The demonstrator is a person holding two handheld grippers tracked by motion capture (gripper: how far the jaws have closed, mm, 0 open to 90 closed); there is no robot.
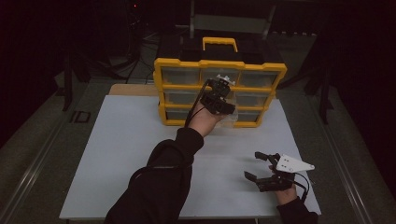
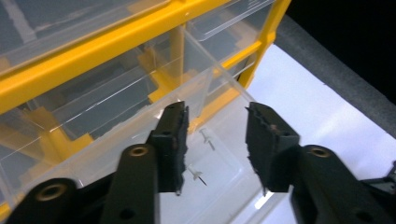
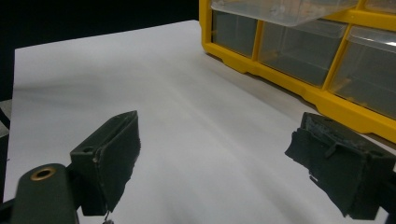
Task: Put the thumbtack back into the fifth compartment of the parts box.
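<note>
High view: the left hand-held gripper (image 1: 223,108) hangs at the front of a yellow organizer (image 1: 219,65) over its pulled-out clear drawer (image 1: 230,119), at the back of the white surface (image 1: 126,154). Its jaws stand partly apart, holding nothing; two pins (image 2: 196,173) lie in the drawer below them. Farther right, the right hand-held gripper (image 1: 258,169) rests near the front edge, jaws wide and empty.

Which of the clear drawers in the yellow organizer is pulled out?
The bottom-row middle drawer, under the left claw. It juts forward with pushpins inside; the other drawers sit flush in the yellow organizer.
</note>
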